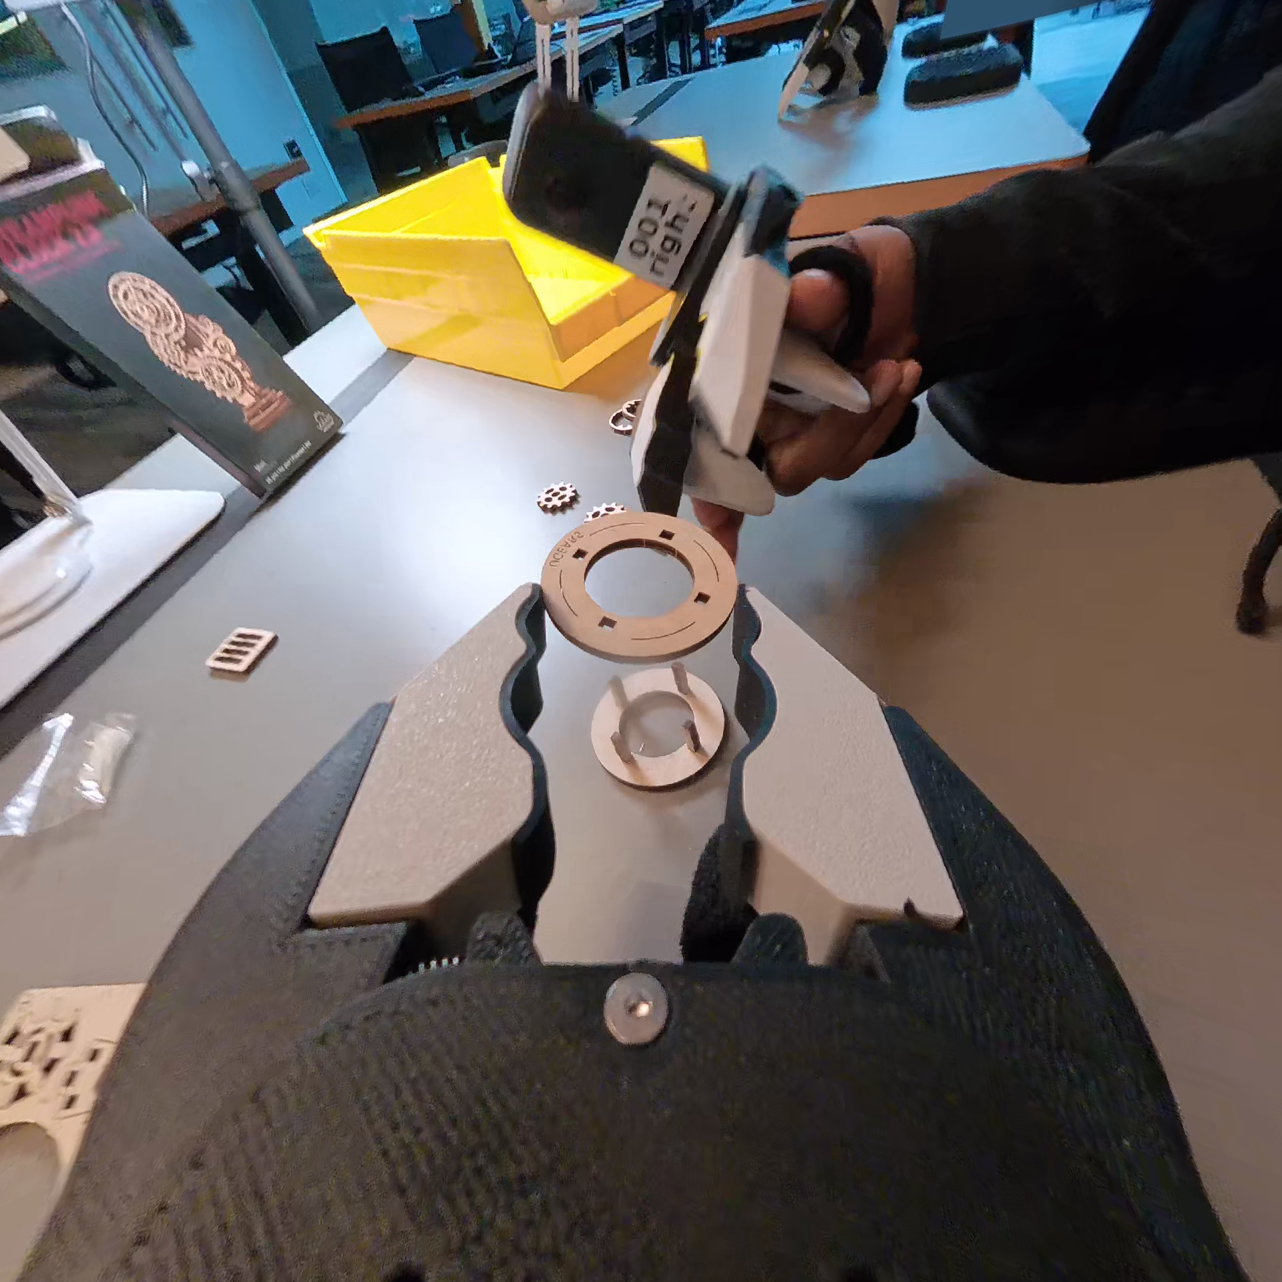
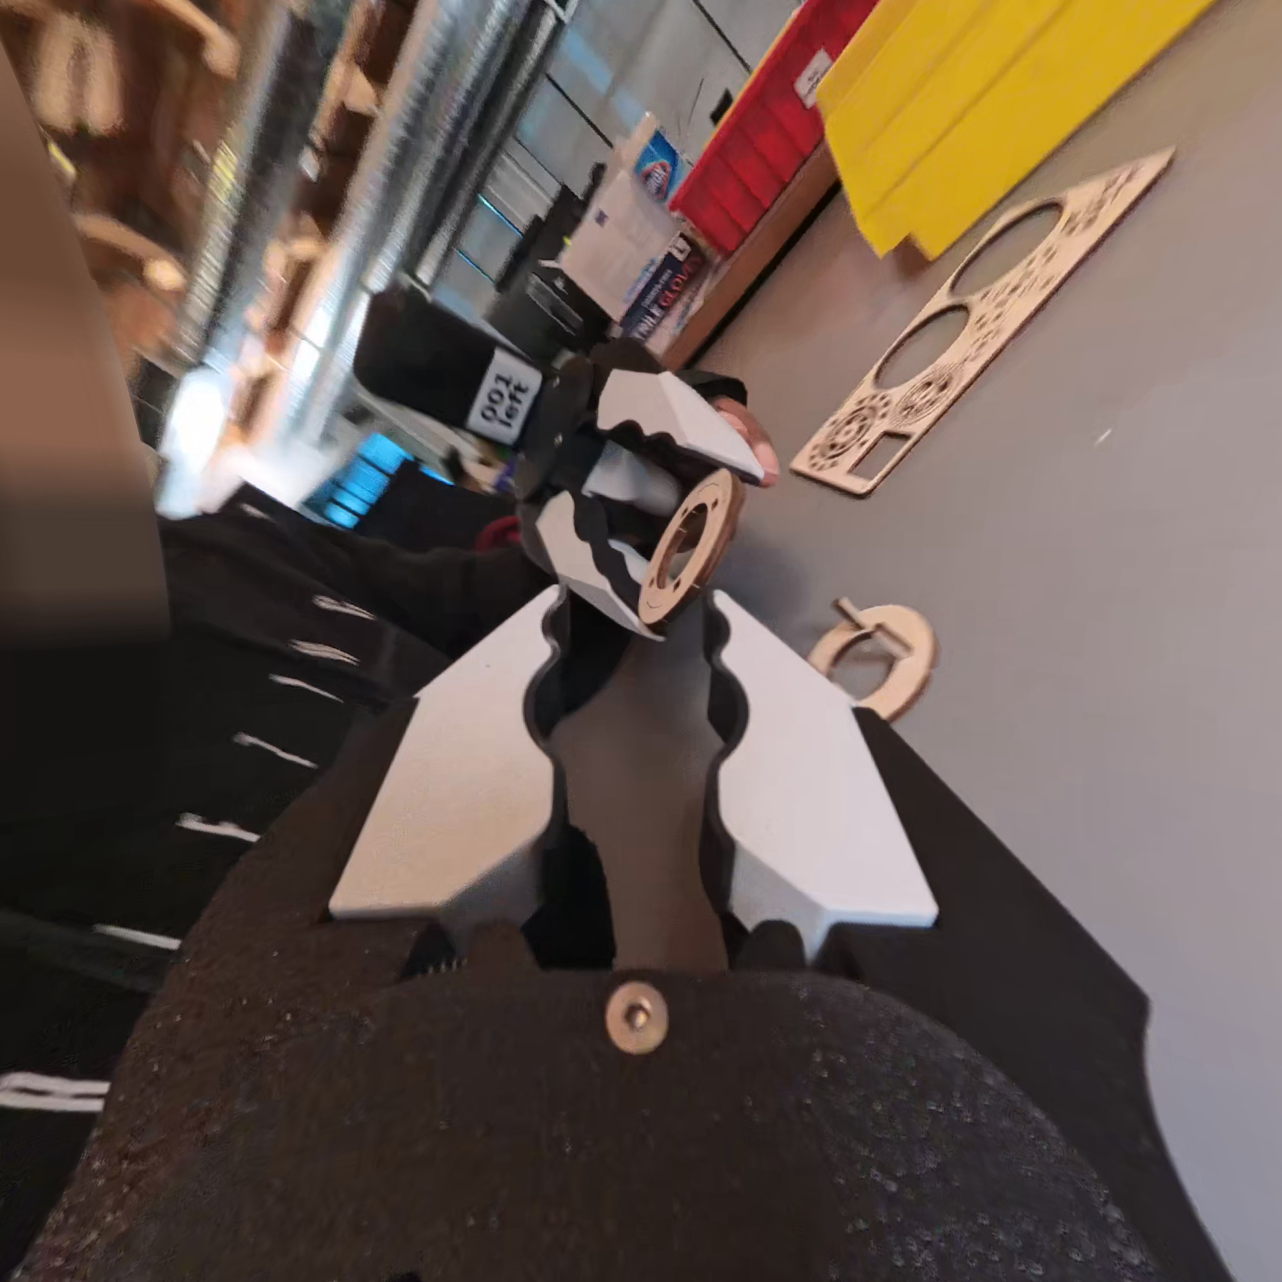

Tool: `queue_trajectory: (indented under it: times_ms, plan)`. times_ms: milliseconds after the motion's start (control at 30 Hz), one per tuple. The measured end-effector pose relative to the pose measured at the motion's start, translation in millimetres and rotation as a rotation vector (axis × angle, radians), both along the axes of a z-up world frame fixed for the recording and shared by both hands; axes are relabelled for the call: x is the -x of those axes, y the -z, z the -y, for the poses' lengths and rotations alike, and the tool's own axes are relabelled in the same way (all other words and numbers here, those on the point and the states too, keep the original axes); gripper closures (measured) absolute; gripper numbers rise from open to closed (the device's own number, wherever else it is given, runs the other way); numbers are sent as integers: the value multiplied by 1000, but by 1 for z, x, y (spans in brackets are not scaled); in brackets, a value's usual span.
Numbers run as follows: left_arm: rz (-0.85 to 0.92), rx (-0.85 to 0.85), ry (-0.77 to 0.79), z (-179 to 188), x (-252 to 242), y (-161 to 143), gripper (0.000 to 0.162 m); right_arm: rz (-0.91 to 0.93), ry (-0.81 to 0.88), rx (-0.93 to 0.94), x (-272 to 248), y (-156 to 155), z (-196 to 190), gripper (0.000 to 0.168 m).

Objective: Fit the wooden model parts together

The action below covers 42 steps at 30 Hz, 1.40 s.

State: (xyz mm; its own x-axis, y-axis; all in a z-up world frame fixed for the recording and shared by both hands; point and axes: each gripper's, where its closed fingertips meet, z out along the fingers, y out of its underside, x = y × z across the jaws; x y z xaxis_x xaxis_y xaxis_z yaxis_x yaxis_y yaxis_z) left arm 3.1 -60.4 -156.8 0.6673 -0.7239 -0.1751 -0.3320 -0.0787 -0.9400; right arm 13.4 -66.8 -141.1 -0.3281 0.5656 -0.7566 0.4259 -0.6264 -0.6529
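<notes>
My left gripper (image 1: 638, 596) is shut on a flat wooden ring with small square holes (image 1: 565, 583), gripped edge to edge at the fingertips and held a little above the grey table. Right under it lies a smaller wooden ring with three upright pegs (image 1: 659, 773). My right gripper (image 1: 676, 499) is held in a hand and points down at the held ring's far edge. In the right wrist view, my right gripper (image 2: 631, 603) is open and empty, facing the left gripper (image 2: 694, 548) and its ring (image 2: 659, 596). The pegged ring (image 2: 909, 666) lies to the right.
A yellow bin (image 1: 444, 305) stands at the back and the kit's dark box (image 1: 173, 333) leans at the left. Small gears (image 1: 556, 497), a slatted piece (image 1: 241, 648), a plastic bag (image 1: 69, 770) and a punched wooden sheet (image 2: 985, 326) lie on the table.
</notes>
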Motion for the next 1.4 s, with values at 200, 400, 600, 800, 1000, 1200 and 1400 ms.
queue_trajectory:
  times_ms: [200,400,600,800,1000,1200,1400]
  plan:
    - [43,114,-12,-5,3,16,108,-41,98,-563,1,17,-12,116]
    - [18,181,-2,-8,2,33,108,36,74,-901,9,51,-11,121]
    - [40,214,8,-9,3,34,108,68,76,-1002,15,62,-13,123]
    - [15,245,-1,-9,7,38,108,44,81,-978,16,57,-11,123]
    - [4,245,23,-6,6,38,108,27,72,-957,15,54,-8,122]
    - [5,230,41,-4,5,35,108,18,81,-983,14,52,-10,130]
    - [9,231,80,1,2,34,108,7,67,-977,14,52,-7,120]
